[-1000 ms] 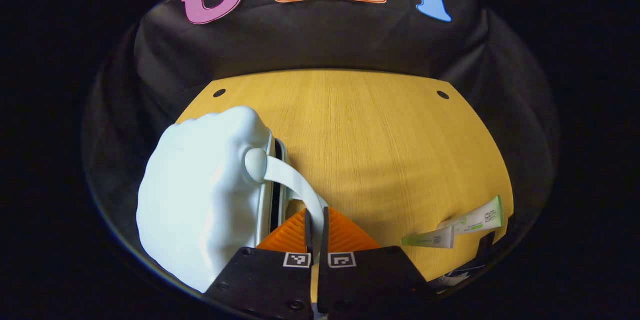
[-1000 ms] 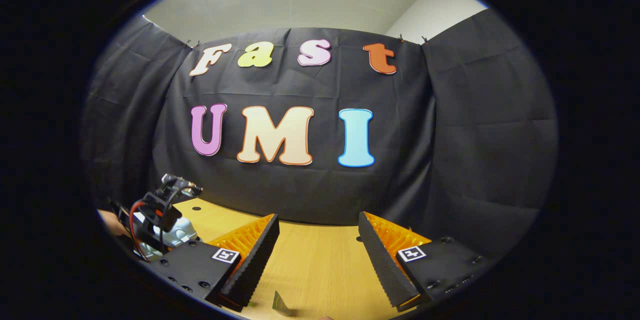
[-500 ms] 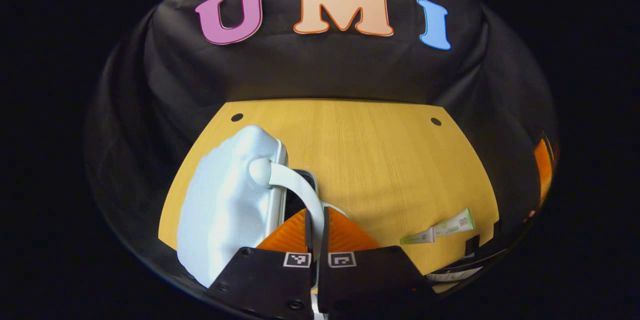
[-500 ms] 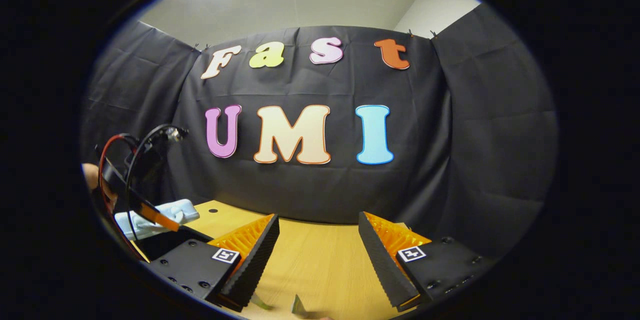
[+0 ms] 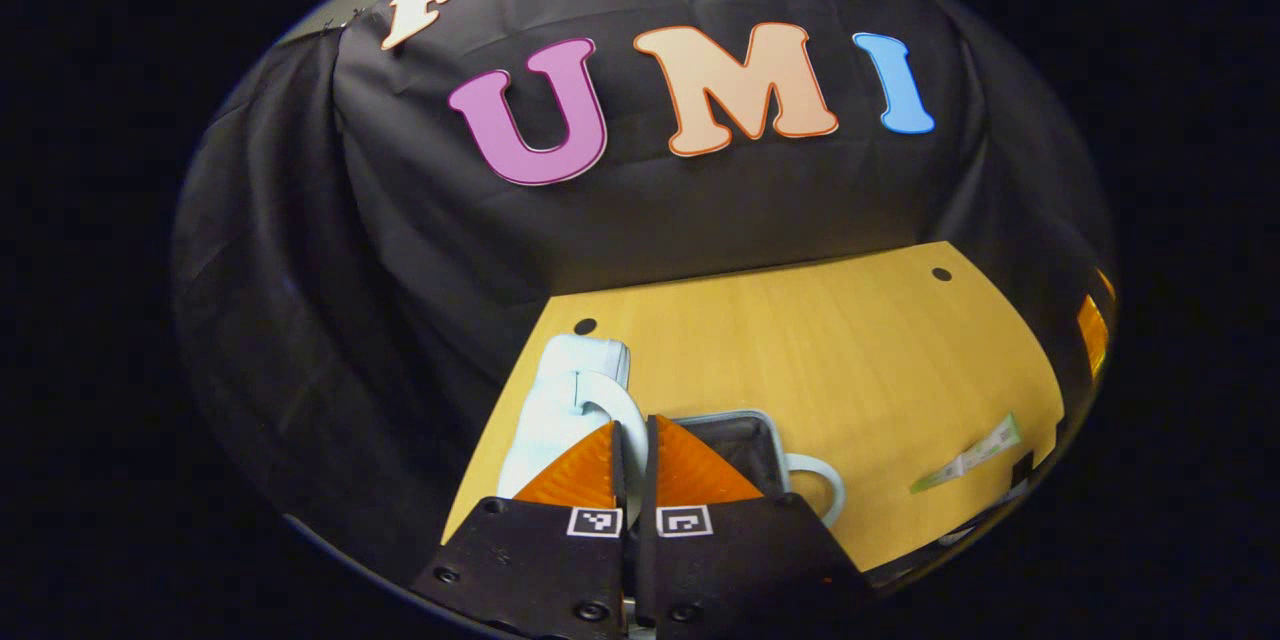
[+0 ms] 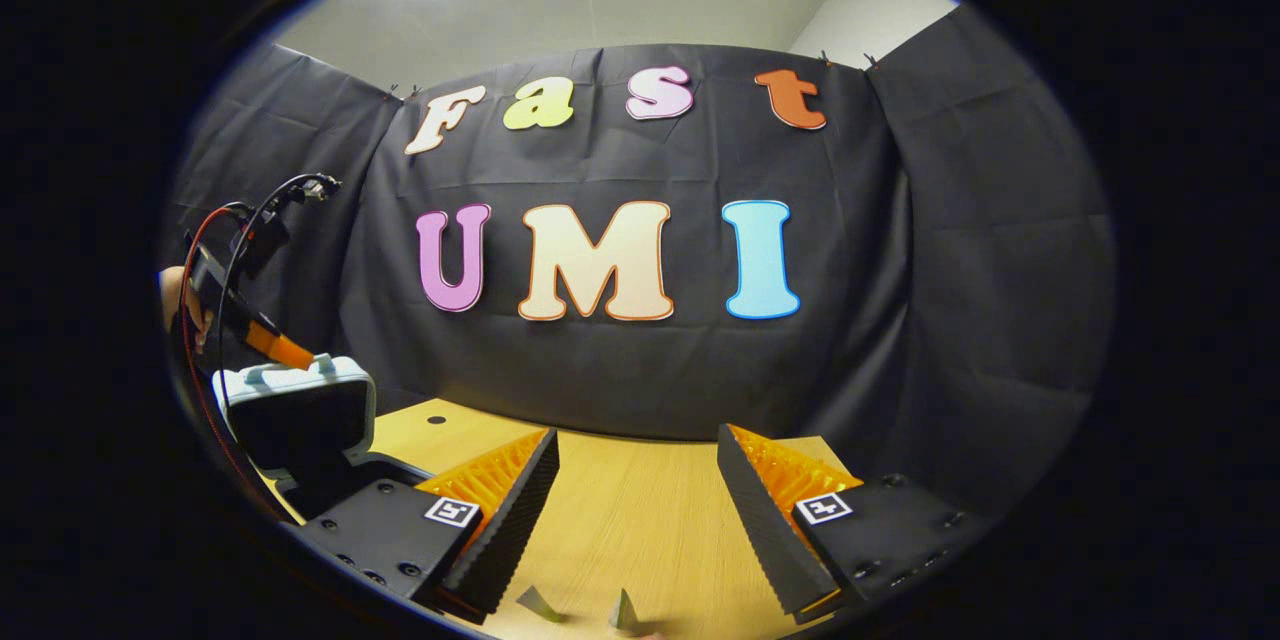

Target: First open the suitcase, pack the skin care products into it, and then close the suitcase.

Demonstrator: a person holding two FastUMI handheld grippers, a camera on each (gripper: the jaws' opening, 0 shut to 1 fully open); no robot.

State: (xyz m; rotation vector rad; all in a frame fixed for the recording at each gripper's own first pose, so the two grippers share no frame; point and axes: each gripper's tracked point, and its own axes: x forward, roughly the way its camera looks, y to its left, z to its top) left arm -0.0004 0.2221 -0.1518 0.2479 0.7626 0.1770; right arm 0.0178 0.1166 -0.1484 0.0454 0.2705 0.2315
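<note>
A pale blue suitcase lies open at the table's left side. In the left gripper view my left gripper (image 5: 632, 450) is shut on the white handle (image 5: 604, 394) of the raised lid (image 5: 560, 405). Below it the base (image 5: 768, 432) shows a dark inside and its own white handle (image 5: 822, 486). A white and green skin care tube (image 5: 975, 455) lies to the right on the table. In the right gripper view the lid (image 6: 295, 410) stands nearly upright, with the left gripper (image 6: 278, 350) at its top handle. My right gripper (image 6: 635, 520) is open above two tube ends (image 6: 540, 603).
The wooden table (image 5: 820, 350) stretches back to the black cloth wall, with small dark holes near its far corners. A hand (image 6: 185, 305) with red and black cables holds the left gripper at the far left of the right gripper view.
The left gripper has pulled the lid handle up and back, swinging the lid from almost closed to nearly upright and baring the base. The right gripper has hardly moved and stays open.
</note>
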